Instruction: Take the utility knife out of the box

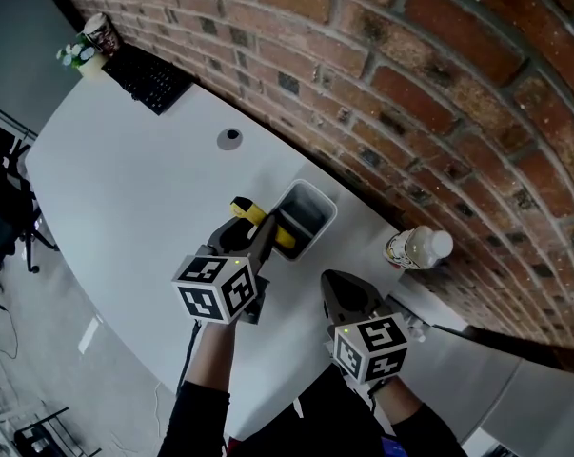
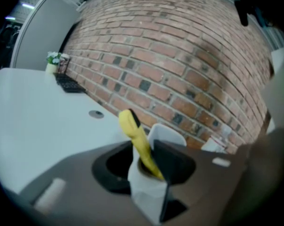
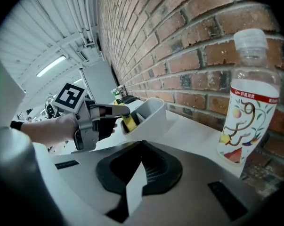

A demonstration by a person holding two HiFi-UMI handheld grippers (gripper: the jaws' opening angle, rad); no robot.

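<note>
Now left gripper point(image 2: 142, 146) jaws closing round one utility knife point(image 2: 131, 126); right gripper point(image 3: 142, 147) jaws together.

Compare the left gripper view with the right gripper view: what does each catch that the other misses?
Left gripper view only: the round hole in the table, plus the look along the left gripper's closing fingers with the utility knife between them. Right gripper view only: that gripper from outside, its marker cube and the hand holding it. Both: the knife, the box, the brick wall.
</note>
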